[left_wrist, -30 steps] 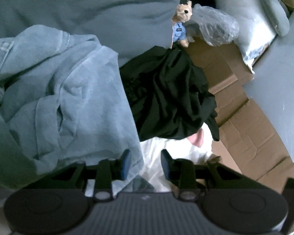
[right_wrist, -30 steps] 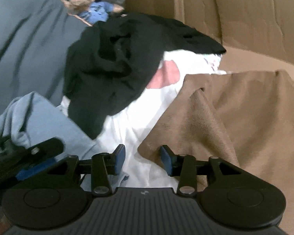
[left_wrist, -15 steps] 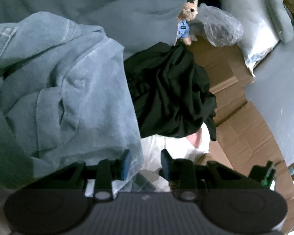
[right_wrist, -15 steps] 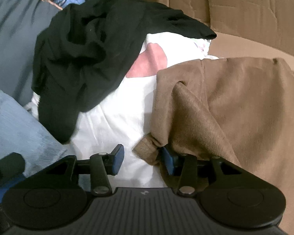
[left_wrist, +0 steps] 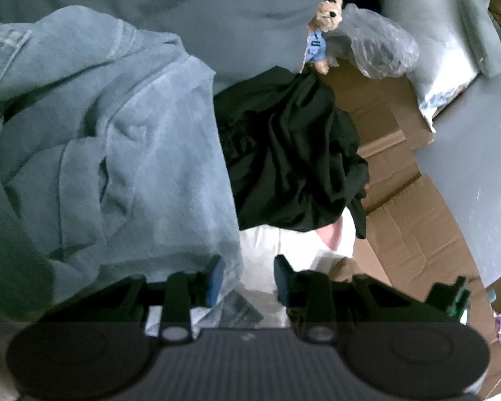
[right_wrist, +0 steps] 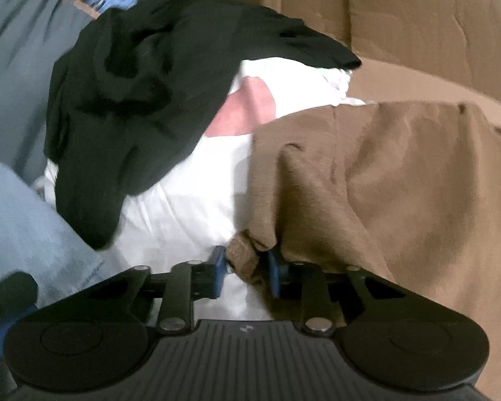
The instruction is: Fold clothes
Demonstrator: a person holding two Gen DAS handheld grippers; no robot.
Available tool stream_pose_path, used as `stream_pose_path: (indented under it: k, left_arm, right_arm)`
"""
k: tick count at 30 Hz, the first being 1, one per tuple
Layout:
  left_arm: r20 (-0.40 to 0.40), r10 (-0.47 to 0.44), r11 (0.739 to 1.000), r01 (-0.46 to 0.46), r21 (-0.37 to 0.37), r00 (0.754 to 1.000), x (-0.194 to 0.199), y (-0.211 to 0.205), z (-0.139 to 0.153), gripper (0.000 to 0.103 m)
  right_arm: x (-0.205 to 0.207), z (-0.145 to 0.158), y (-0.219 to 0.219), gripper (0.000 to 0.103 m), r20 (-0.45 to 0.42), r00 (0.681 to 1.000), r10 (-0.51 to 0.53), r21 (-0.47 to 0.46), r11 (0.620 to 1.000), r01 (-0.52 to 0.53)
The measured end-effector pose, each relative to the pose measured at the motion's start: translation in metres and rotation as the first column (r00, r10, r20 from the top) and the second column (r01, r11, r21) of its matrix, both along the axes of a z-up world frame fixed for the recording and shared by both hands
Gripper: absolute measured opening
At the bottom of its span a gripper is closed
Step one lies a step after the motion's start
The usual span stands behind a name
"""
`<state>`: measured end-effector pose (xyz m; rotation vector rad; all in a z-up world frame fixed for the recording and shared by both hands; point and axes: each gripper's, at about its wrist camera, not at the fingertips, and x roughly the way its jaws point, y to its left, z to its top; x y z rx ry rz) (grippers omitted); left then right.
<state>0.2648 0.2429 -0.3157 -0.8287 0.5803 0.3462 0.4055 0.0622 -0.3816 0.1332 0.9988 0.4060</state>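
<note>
Brown corner between your right pads

Your right hand-held gripper has just been closing, and its jaws now pinch the bunched corner of one brown garment, which lies over one white garment. One black garment lies beside it. Your left hand-held gripper stands partly open at the edge of one blue denim garment, gripping nothing.

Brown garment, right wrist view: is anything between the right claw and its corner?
Nothing visible. The right claw has just been closing, and the bunched corner of the brown garment already sits between its blue pads. The black garment lies apart, on the white cloth.
</note>
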Motion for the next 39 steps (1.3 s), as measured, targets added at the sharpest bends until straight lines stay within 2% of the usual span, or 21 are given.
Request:
stream_pose_path:
  k: [2,9,15,19,25,32,34,36,37,38,39]
  left_arm:
    - [0.001,-0.008,1.0,0.008,0.004,1.0,0.001,-0.002,0.001,0.035]
    - [-0.011,-0.039,0.999,0.04,0.021,0.999,0.007,-0.012,0.002,0.035]
    - [-0.022,-0.1,0.993,0.101,0.064,0.995,0.014,-0.029,0.005,0.036]
    - [-0.041,-0.142,0.986,0.145,0.081,0.989,0.021,-0.042,0.004,0.036]
    - [-0.07,-0.204,0.971,0.211,0.115,0.977,0.028,-0.063,0.001,0.036]
    - [-0.106,-0.245,0.955,0.259,0.142,0.964,0.034,-0.079,-0.004,0.037]
    - [-0.113,-0.25,0.953,0.266,0.148,0.961,0.035,-0.082,-0.005,0.037]
    - [-0.12,-0.256,0.95,0.273,0.152,0.959,0.036,-0.084,-0.006,0.038]
    - [-0.125,-0.26,0.948,0.278,0.154,0.957,0.036,-0.085,-0.007,0.038]
    - [-0.131,-0.264,0.945,0.283,0.161,0.956,0.037,-0.087,-0.007,0.039]
    - [-0.137,-0.268,0.942,0.289,0.168,0.954,0.037,-0.088,-0.008,0.039]
  right_arm:
    - [0.002,0.001,-0.009,0.005,-0.017,1.0,-0.014,0.032,0.999,0.015]
    - [-0.006,0.028,-0.04,0.005,0.013,0.999,-0.035,0.094,0.995,0.034]
    - [-0.006,0.056,-0.085,0.005,0.054,0.995,-0.081,0.123,0.99,0.074]
    - [-0.003,0.065,-0.122,0.005,0.07,0.989,-0.127,0.121,0.986,0.118]
    - [0.003,0.052,-0.174,0.004,0.049,0.977,-0.206,0.114,0.973,0.2]
    - [0.012,0.015,-0.207,0.004,-0.012,0.965,-0.261,0.151,0.954,0.26]
    - [0.015,0.004,-0.213,0.007,-0.049,0.96,-0.274,0.18,0.943,0.279]
    - [0.017,-0.004,-0.216,0.018,-0.075,0.956,-0.284,0.218,0.931,0.294]
    - [0.017,-0.007,-0.218,0.03,-0.086,0.954,-0.288,0.239,0.923,0.301]
    - [0.017,-0.01,-0.219,0.046,-0.092,0.952,-0.291,0.262,0.915,0.305]
    - [0.016,-0.011,-0.22,0.049,-0.089,0.953,-0.291,0.292,0.907,0.304]
